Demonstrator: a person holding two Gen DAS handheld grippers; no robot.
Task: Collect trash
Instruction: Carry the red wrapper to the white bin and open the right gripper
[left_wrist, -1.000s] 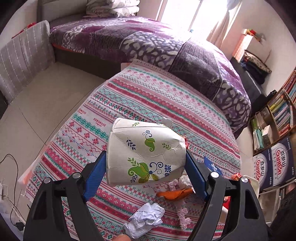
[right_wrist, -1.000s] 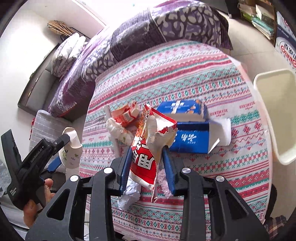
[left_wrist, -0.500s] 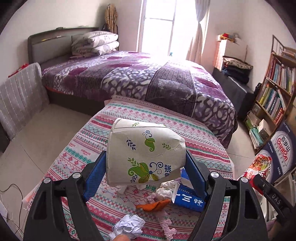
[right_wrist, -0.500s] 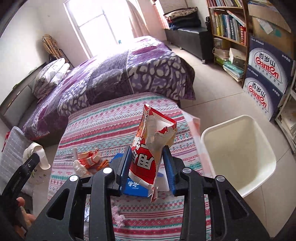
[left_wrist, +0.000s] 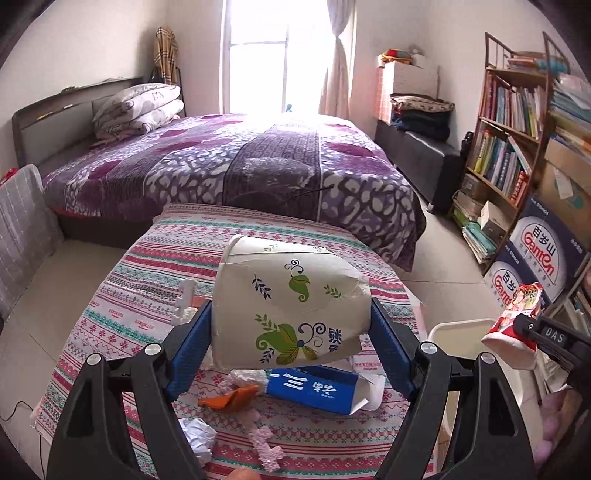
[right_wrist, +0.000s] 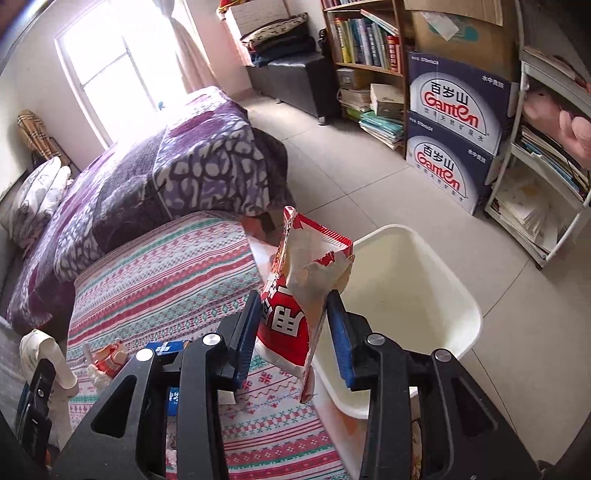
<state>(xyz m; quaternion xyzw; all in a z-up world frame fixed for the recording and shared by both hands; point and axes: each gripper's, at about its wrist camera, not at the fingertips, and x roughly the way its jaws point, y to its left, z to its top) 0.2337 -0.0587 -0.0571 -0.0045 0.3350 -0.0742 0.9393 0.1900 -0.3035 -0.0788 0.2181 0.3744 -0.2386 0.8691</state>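
Note:
My left gripper (left_wrist: 290, 314) is shut on a crushed white paper cup (left_wrist: 280, 280) with green leaf prints, held above the striped tablecloth (left_wrist: 147, 295). Over the near rim of the white bin (right_wrist: 458, 306), my right gripper (right_wrist: 292, 299) holds a torn red snack wrapper (right_wrist: 310, 251) upright. Its jaws are opening, and the pads still touch the wrapper. On the cloth lie a blue carton (left_wrist: 314, 391), an orange scrap (left_wrist: 229, 397), a crumpled paper ball (left_wrist: 199, 435) and a pink strip (left_wrist: 266, 446).
A purple bed (left_wrist: 240, 162) stands behind the table. Bookshelves (right_wrist: 369, 48) and stacked water boxes (right_wrist: 450, 140) line the wall beyond the bin. Tiled floor (right_wrist: 351, 177) lies open between bed and shelves. A grey cushion (left_wrist: 22, 236) stands at the far left.
Both grippers have swung right with their loads, off the table's middle toward the bin. The right gripper with the wrapper now hangs over the bin's rim, its jaws slightly wider.

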